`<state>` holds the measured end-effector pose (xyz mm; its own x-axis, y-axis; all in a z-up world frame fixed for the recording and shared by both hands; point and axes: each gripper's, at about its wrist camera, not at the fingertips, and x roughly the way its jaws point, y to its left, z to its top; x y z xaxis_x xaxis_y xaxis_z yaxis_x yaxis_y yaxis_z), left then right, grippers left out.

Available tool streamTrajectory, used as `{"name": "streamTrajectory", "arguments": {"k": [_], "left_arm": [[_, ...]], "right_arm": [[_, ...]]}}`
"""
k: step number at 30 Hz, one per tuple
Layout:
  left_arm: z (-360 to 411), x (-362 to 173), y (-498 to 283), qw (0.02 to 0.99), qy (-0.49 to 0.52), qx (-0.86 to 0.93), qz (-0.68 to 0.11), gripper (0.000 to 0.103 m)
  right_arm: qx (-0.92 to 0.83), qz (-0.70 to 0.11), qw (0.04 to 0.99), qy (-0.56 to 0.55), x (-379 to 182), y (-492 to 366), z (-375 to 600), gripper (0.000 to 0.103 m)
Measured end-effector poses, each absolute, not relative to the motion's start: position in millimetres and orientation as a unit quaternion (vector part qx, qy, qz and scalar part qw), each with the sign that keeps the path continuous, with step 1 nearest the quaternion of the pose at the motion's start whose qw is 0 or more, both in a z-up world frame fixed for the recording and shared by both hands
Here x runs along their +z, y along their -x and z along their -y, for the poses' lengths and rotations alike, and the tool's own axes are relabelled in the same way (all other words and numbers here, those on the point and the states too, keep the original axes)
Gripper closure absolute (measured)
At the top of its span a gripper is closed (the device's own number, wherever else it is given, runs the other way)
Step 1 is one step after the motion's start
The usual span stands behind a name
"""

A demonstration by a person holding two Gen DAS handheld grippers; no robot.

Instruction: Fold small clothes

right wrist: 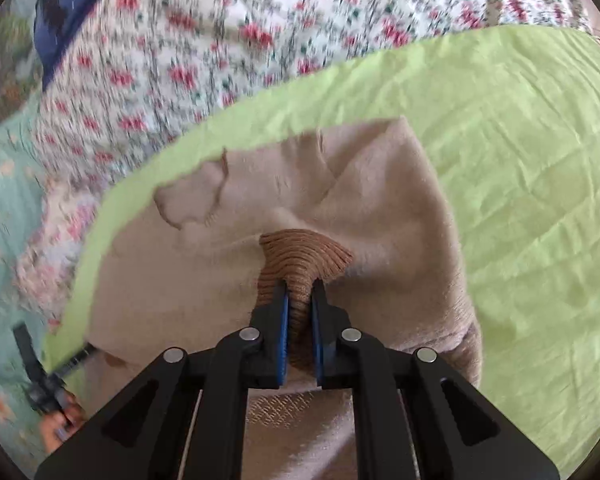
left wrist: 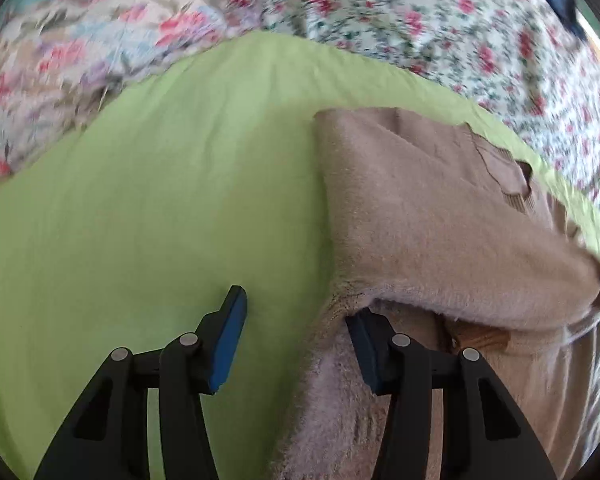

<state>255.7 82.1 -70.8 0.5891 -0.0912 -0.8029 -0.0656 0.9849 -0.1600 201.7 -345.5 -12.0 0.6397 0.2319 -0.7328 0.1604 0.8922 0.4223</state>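
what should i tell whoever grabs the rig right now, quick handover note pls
Left gripper: open, holding nothing, low at the beige sweater's fuzzy edge; one finger sits over the green sheet, the other against the fabric.
Right gripper: shut on the sweater's ribbed cuff, which is lifted above the body.
Sweater lies on the green sheet, with part of it already turned over.
Done: a partial fold at most.
Left: probably lay the cuff down, finish folding and flatten.
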Motion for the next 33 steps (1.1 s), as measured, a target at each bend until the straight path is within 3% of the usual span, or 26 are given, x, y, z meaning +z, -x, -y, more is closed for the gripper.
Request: {"name": "streamTrajectory", "arguments": {"k": [3,7,10,15,23,33], "left_arm": [[-87,-70,-254,0.887,0.1,-0.009,-0.451,0.052],[-88,-70,-254,0.886,0.102,-0.009,-0.453,0.052],[-89,-71,-256,0.884,0.107,-0.008,-0.455,0.052],[-94,-71,-255,0.882,0.122,-0.012,-0.455,0.051],[-92,-64,-242,0.88,0.103,-0.019,-0.464,0.052],[-96,-44,-156,0.865,0.106,-0.115,-0.476,0.053]], "right_arm": [[-0.014,-0.458,0.863,-0.213,-29,-204,350,0.087],[-0.087,-0.41,0.889,-0.185,-1,-188,348,0.081],[-0.006,-0.391,0.898,-0.201,10,-192,333,0.078],[-0.006,-0.482,0.855,-0.189,-35,-214,329,0.079],[0.012,-0.435,0.873,-0.221,-1,-162,341,0.074],[0.047,-0.447,0.865,-0.224,7,-66,336,0.068]]}}
